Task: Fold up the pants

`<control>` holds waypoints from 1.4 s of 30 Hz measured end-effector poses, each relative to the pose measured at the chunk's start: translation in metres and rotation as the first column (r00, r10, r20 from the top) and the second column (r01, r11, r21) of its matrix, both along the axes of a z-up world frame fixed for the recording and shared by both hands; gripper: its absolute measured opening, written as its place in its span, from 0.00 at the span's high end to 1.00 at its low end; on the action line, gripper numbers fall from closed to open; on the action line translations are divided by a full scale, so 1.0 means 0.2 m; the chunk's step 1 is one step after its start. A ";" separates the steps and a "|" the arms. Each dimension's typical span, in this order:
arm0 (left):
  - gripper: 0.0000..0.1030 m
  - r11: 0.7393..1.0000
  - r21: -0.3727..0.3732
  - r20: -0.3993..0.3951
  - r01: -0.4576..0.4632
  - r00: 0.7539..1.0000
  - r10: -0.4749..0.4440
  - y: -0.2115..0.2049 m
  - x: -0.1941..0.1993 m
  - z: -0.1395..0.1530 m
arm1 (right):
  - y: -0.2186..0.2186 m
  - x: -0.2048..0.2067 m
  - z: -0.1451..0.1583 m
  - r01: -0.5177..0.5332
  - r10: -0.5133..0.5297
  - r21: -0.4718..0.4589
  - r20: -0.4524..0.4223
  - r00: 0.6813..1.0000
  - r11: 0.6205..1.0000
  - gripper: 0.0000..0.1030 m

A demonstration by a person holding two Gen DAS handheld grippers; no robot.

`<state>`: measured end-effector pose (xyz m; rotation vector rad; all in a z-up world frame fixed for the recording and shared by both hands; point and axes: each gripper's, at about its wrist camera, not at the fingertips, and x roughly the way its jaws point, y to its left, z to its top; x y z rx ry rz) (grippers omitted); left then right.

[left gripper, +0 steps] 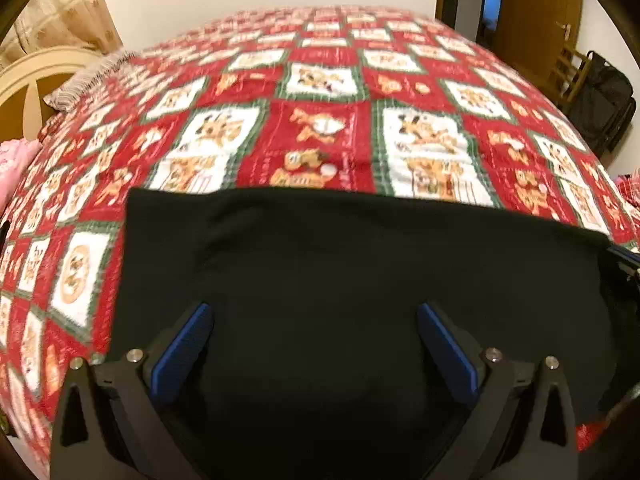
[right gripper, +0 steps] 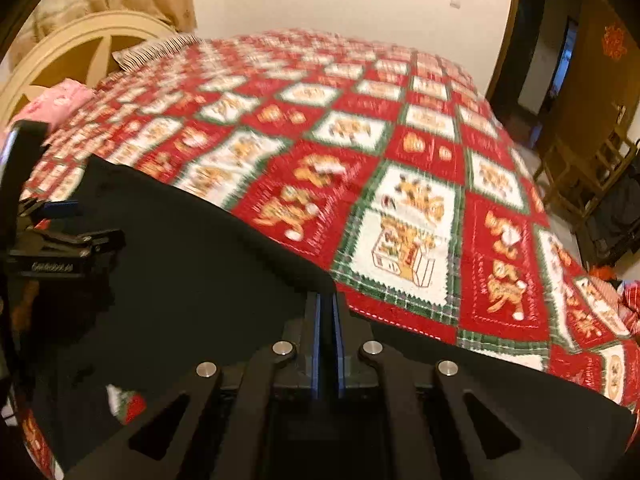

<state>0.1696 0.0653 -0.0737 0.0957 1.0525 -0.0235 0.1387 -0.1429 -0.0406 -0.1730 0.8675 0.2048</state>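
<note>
The pants [left gripper: 340, 280], black and spread flat, lie on the bed's red patchwork quilt [left gripper: 320, 128] by its near edge. The left hand-held gripper [left gripper: 314, 340] hovers over them with its blue pads [left gripper: 182, 352] set wide apart, gripping nothing. The right hand-held gripper [right gripper: 329, 308] has its jaws pressed together at the pants' far edge, seemingly pinching the fabric.

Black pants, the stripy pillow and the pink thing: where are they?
black pants [left gripper: 340, 264], left wrist view, flat middle of the cloth.
stripy pillow [right gripper: 156, 51], right wrist view, its top face.
pink thing [right gripper: 60, 100], right wrist view, its middle.
</note>
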 end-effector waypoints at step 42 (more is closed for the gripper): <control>0.90 0.925 -0.370 0.063 -0.086 0.991 0.117 0.25 -0.08 0.40 | 0.22 -0.80 0.30 -0.118 0.162 -0.154 0.320 0.933 0.981 0.95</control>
